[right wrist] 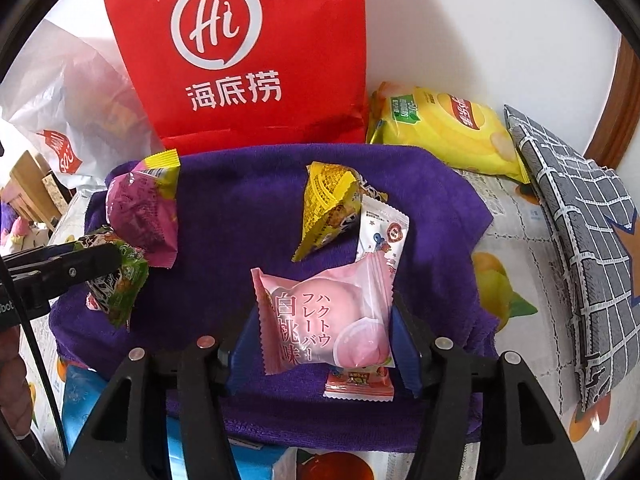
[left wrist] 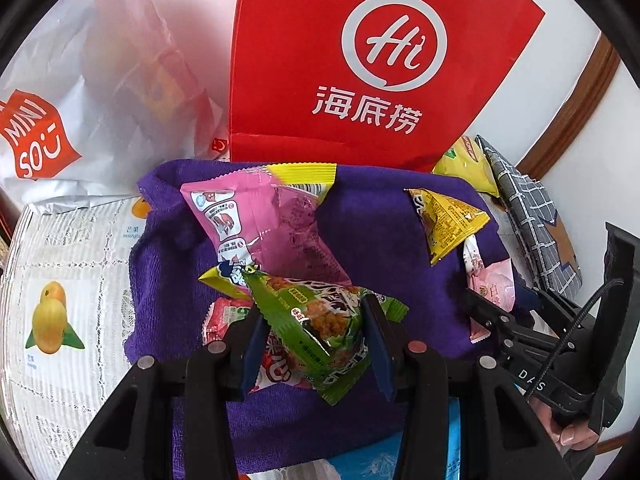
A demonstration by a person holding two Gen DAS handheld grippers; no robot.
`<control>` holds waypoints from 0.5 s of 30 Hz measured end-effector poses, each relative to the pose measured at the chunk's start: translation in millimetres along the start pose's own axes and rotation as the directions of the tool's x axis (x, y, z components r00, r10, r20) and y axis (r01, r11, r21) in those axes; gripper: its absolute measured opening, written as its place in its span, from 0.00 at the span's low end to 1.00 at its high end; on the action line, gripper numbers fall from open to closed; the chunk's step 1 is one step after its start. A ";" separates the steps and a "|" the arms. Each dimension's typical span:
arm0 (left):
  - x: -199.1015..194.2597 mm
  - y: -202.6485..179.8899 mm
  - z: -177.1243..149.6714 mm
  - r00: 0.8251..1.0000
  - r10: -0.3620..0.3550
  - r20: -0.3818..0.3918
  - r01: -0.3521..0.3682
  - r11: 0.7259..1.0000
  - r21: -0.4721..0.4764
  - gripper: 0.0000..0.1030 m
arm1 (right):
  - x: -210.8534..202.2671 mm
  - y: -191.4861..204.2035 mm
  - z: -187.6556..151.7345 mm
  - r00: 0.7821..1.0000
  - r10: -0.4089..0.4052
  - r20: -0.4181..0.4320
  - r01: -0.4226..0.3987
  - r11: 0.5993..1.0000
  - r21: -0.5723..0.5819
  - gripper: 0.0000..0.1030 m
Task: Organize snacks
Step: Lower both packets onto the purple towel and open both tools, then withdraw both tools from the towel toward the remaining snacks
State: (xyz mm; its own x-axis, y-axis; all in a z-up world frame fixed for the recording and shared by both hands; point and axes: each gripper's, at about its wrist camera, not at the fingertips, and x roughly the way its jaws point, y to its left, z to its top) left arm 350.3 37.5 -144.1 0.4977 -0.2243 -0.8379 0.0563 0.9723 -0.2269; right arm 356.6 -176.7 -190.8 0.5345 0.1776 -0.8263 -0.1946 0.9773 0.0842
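Note:
Snack packets lie on a purple towel [left wrist: 384, 216] [right wrist: 248, 192]. My left gripper [left wrist: 316, 340] is shut on a green triangular packet [left wrist: 320, 320], also seen in the right wrist view [right wrist: 120, 280]. My right gripper [right wrist: 324, 336] is shut on a pink peach-flavour packet [right wrist: 324, 320], also seen in the left wrist view [left wrist: 490, 286]. A pink-and-yellow packet [left wrist: 264, 224] [right wrist: 140, 208] and a yellow triangular packet [left wrist: 448, 220] [right wrist: 324, 204] lie on the towel. A small red packet [right wrist: 358, 386] lies under the pink one. A red packet [left wrist: 224, 316] lies under the green one.
A red paper bag [left wrist: 360, 60] [right wrist: 240, 52] stands behind the towel, a white Miniso bag [left wrist: 80, 100] [right wrist: 72, 120] to its left. A yellow chip bag [right wrist: 448, 132] and a grey checked pouch [right wrist: 580, 248] lie at the right. A fruit-print tablecloth [left wrist: 60, 280] covers the table.

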 end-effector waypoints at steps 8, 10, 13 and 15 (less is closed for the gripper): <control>-8.7 0.3 1.3 1.000 -0.011 0.005 0.011 1.000 0.012 0.56 | -13.3 5.8 0.2 0.999 0.021 0.027 -0.021 1.000 -0.022 0.74; -15.1 -1.8 1.6 1.000 -0.012 0.021 0.012 1.000 0.021 0.60 | -19.1 6.0 -1.6 0.999 0.023 0.035 -0.022 1.000 -0.019 0.74; -24.8 -5.2 2.5 0.999 -0.017 0.037 0.016 0.999 0.028 0.65 | -30.4 4.3 -4.3 0.999 0.017 0.035 -0.017 1.000 -0.002 0.77; -29.4 -6.3 3.7 0.999 -0.018 0.038 0.017 1.000 0.023 0.66 | -39.0 2.8 -5.9 0.999 0.004 0.035 -0.004 1.000 0.010 0.77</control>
State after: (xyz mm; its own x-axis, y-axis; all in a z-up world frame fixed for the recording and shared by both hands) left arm 338.5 38.3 -116.2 0.5288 -0.2395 -0.8142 0.0849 0.9695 -0.2300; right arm 330.4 -181.6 -161.6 0.5626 0.1853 -0.8057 -0.1885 0.9776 0.0932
